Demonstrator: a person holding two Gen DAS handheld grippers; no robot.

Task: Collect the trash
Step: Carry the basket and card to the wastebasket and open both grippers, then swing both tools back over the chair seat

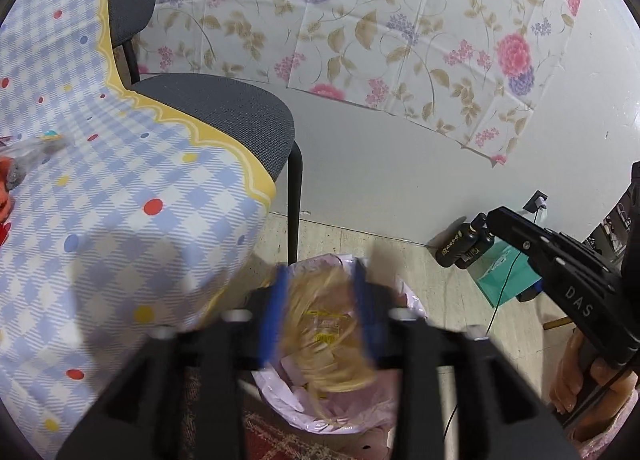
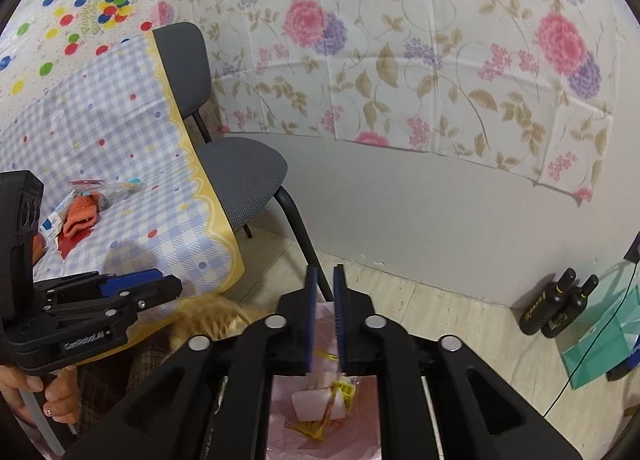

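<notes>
The counter is covered with a blue and white checked cloth with coloured dots and a yellow wavy border. On it, near its left side, lie an orange crumpled cloth, a clear plastic wrapper, a small white and blue box and a red piece, all close together. On the floor stand a grey chair beside the counter, a bin with a pink liner, two dark bottles by the wall and a green bag just beside them.

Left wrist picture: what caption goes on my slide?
Left tool holds a blurred yellow crinkly wrapper above the pink-lined trash bin.
</notes>
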